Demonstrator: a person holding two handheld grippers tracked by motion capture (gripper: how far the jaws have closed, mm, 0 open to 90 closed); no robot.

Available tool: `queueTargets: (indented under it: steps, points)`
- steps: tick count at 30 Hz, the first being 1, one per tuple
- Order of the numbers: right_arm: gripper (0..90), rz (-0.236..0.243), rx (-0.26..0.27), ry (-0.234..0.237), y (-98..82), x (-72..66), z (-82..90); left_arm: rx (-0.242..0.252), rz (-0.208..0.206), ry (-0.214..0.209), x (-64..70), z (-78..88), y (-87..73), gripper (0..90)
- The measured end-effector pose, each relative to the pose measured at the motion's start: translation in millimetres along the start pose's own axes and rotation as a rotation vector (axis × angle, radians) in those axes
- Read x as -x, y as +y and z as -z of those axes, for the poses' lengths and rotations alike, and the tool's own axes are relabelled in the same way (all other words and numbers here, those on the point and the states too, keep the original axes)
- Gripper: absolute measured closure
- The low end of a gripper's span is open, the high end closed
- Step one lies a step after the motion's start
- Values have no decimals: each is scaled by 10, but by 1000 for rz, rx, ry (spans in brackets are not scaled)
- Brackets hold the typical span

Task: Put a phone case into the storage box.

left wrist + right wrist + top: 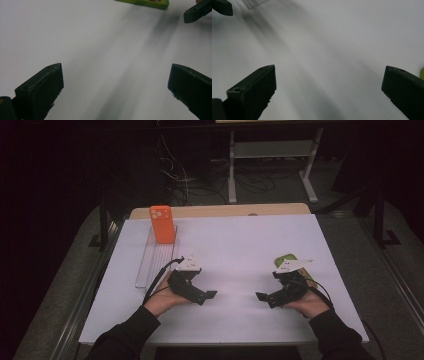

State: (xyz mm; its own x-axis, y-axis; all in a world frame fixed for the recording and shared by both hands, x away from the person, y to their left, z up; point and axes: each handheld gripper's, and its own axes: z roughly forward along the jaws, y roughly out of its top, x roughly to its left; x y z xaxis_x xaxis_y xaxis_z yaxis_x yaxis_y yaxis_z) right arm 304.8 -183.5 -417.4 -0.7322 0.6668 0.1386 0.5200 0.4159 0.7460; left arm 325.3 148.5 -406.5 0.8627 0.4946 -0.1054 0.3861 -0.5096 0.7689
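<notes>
Two grippers face each other over the white table [235, 245] in the high view: left gripper [210, 295], right gripper [261, 296]; orange case [161, 223] upright in the clear tray [145, 265]; green case [286, 258] behind the right hand; dark room, cables. Left gripper view: jaws wide, empty; green case [143, 3] far. Right gripper view: jaws wide, empty; tray corner [255, 3].

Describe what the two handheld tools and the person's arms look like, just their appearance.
Both tools, left and right, are black, with two blocky black fingers each. Each carries a pale grey three-cornered plate on top and trails a black cable. The person wears dark long sleeves.
</notes>
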Motion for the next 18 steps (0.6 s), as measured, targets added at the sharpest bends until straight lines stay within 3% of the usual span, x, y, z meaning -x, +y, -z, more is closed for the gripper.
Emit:
queueTargets:
  steps: [8,9,10,18]
  points:
    - [0,11,-33,-22,129,12,61,8,25,-6,3,4,1,0]
    - [0,4,-39,-26,149,15,68,0,12,-2,-9,13,3,0]
    - [0,12,-38,-34,168,30,70,21,38,-2,9,0,3,0]
    - [0,-21,-41,-90,314,197,117,-3,11,-1,-1,5,2,0]
